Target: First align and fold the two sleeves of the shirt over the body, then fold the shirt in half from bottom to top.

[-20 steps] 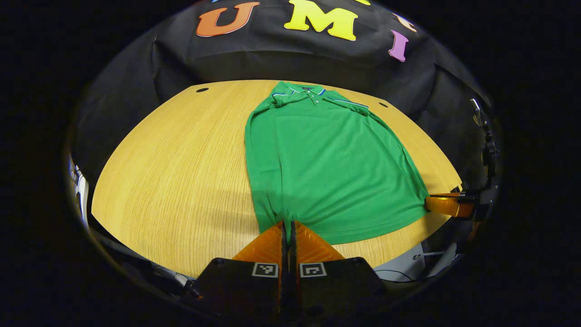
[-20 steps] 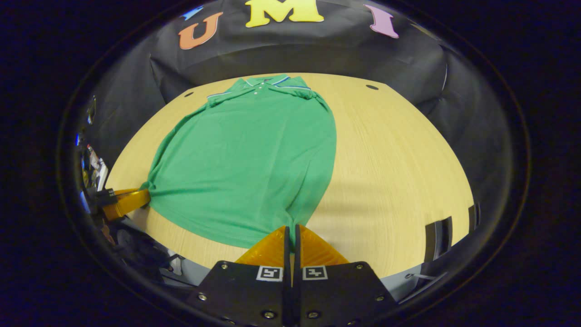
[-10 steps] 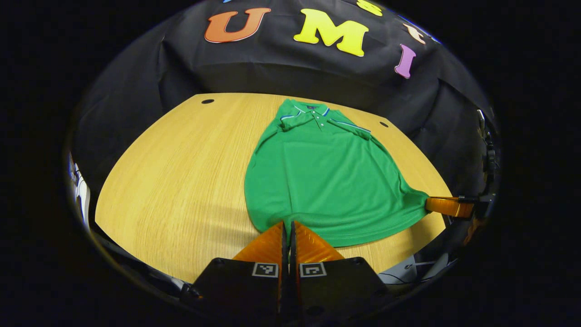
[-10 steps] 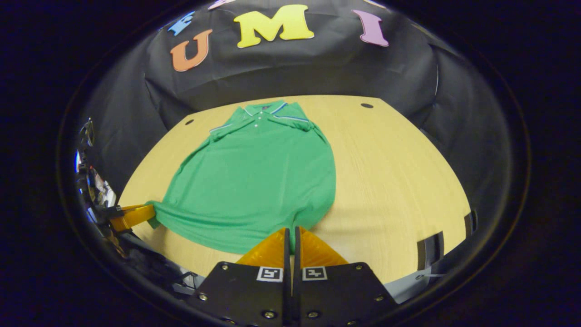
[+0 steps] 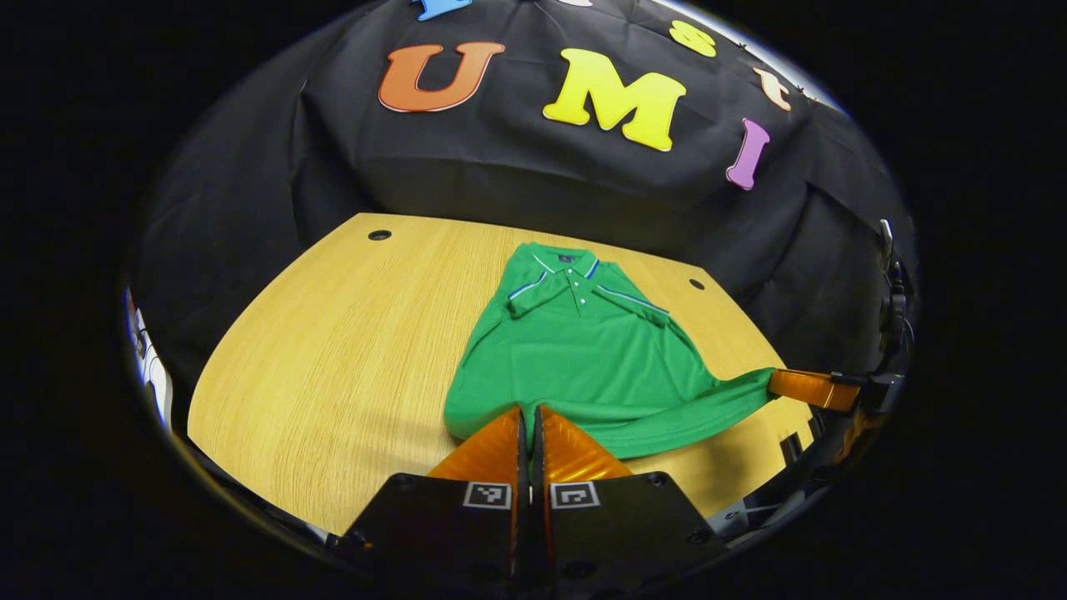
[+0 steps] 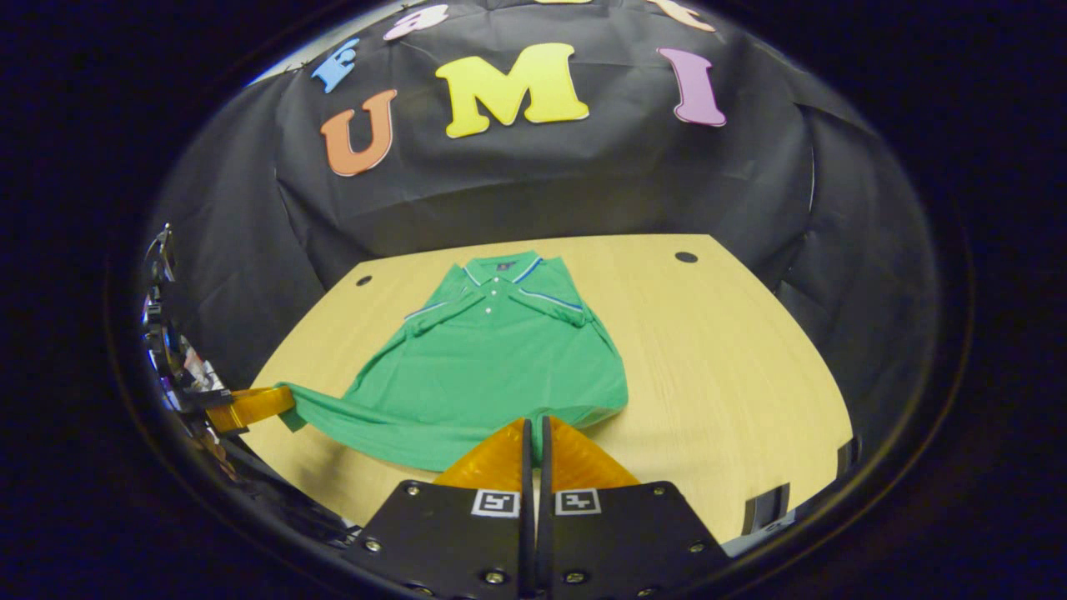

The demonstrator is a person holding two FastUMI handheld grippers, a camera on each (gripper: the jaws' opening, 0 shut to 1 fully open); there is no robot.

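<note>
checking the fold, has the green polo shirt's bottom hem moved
Yes. The green polo shirt's bottom hem has risen off the wooden table, toward the collar.

green polo shirt, sleeves folded in, hem apparently lifted

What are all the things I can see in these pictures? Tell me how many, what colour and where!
shirt: one, green with blue-and-white trim on collar and sleeves, lying on the table, sleeves folded over the chest, bottom hem lifted off the wood.
table: one, light wood, under the shirt, with small dark round holes near its far corners.
cloth wall: one, black, behind the table.
left gripper: one, pinching the shirt's bottom hem at the left corner.
right gripper: one, pinching the bottom hem at the right corner.
</note>
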